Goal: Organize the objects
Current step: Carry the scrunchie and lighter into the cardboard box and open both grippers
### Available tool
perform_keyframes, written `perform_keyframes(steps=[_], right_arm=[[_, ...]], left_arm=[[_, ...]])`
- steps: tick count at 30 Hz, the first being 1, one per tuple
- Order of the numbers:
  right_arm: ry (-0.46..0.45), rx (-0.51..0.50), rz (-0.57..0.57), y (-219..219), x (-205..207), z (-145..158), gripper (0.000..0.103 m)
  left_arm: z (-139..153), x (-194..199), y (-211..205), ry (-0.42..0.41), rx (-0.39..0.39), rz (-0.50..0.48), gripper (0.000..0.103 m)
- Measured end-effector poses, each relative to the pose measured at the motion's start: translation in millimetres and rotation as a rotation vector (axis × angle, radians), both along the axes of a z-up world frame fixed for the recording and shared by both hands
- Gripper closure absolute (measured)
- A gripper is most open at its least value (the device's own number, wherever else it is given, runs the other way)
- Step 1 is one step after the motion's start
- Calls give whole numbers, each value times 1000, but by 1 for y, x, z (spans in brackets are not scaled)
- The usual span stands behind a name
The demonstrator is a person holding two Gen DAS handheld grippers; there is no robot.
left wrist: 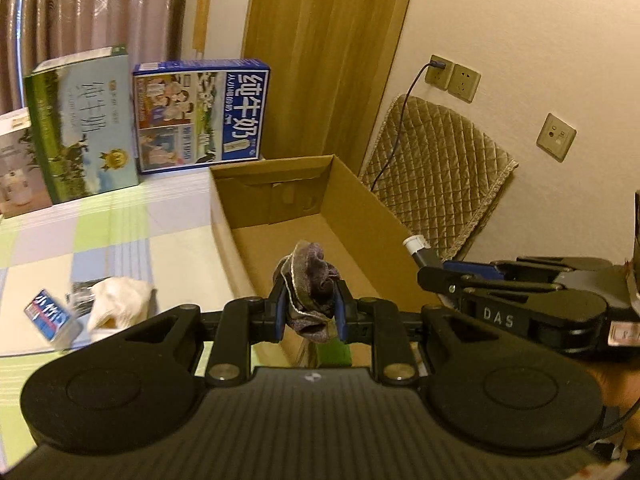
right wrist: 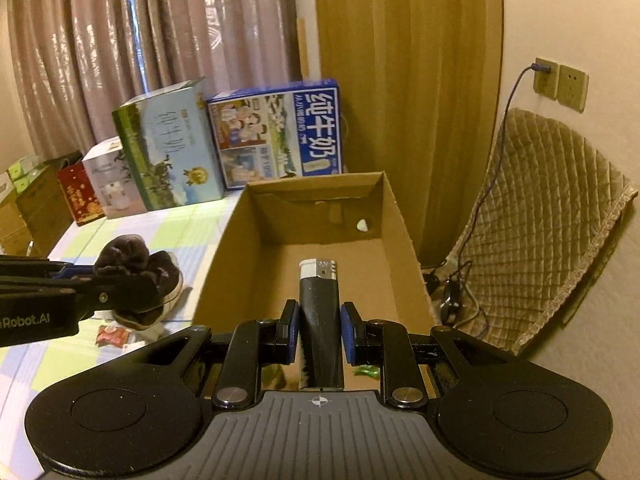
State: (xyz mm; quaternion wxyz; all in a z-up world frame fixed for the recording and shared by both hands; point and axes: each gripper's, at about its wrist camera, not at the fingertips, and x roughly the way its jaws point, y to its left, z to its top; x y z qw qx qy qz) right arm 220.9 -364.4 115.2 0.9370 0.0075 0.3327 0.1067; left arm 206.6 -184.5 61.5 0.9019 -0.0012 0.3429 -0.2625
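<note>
My left gripper (left wrist: 310,300) is shut on a crumpled purple-grey sock (left wrist: 310,280), held above the near left corner of an open cardboard box (left wrist: 352,196). In the right wrist view the sock (right wrist: 132,256) hangs just left of the box (right wrist: 400,216), over the table. My right gripper (right wrist: 320,320) is shut on a black lighter (right wrist: 320,300) with a white and metal top, upright above the box's bare floor. The left wrist view shows the right gripper (left wrist: 430,276) at the box's right wall, the lighter (left wrist: 418,252) poking out.
A checked tablecloth (left wrist: 120,232) covers the table. A blue milk carton box (left wrist: 200,116) and a green one (left wrist: 80,124) stand behind. A white tissue (left wrist: 116,304), a small blue packet (left wrist: 48,314) and a red wrapper (right wrist: 112,336) lie left of the box. A quilted cover (right wrist: 540,220) and cable hang right.
</note>
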Motion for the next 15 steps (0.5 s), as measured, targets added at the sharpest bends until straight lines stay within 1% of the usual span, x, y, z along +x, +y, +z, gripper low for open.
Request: perform_keyframes(steps=[6,12,14,15], right_arm=[[18,2,-15,-9,20,-8,84],[35,8,-35,-14,36,-17,84],[41,9,-38,-15,40,-19,84],[43,11,-40,-16,42,-21,84]], left_arm=[[-12,30,-16,27,10,-20,84],[-23,49,-28,42,22,-39,84],[-26,55,-30,49,20,-37,83],[-28,58,-32,54,22,-32,79]])
